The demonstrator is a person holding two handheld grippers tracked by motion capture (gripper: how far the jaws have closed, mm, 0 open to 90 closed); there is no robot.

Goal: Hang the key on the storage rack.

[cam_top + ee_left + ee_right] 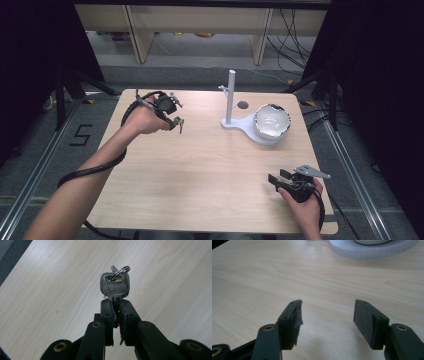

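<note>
My left gripper (115, 305) pinches the blade of a flat silver metal key (115, 286), its rounded-square head stamped with characters and threaded on a thin wire ring (122, 271), held above the pale, fine-grained wooden table (200, 165). My right gripper (327, 317) rests low near the table's front edge, its black padded jaws wide apart with nothing between. A glossy white bowl (272, 121) sits on a matte white plastic stand (240, 122) with an upright post.

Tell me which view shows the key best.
The left gripper view: the key is close up, its blade clamped in the left tool, ring and stamped head clear. In the high view it is a tiny speck under that tool.
</note>
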